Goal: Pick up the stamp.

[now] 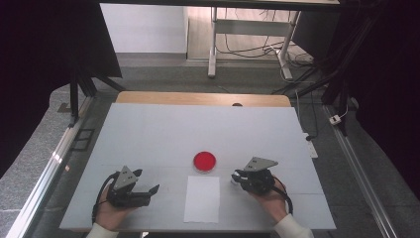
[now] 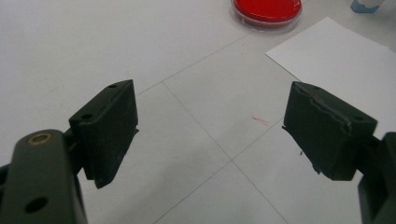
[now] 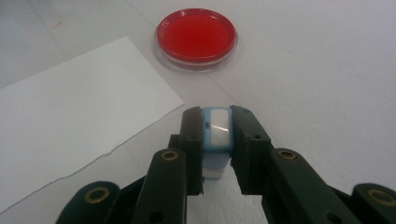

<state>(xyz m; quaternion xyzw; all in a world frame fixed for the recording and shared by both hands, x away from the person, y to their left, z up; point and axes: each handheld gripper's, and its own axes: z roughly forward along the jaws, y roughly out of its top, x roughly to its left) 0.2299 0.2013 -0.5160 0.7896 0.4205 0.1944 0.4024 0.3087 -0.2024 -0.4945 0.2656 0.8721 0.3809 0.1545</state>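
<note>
Between your right gripper (image 3: 216, 140) pads sat small light-blue block (image 3: 216, 140), clamped tight; red dish (image 3: 196, 36) lay ahead. Your left gripper (image 2: 210, 133) stood wide open, empty.

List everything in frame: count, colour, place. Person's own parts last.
petri dish: 1, clear with red fill, table centre, just beyond the paper
paper sheet: 1, white, near edge of the table between the two hands
small block: 1, pale blue with a light panel on top, clamped between the right gripper's jaws
table: 1, white top with thin seam lines, wooden edge at the far side
left gripper: 1, black, near left, jaws open, nothing between them
right gripper: 1, black, near right, shut on the small block
hands: 2, at the near edge, one on each gripper
</note>
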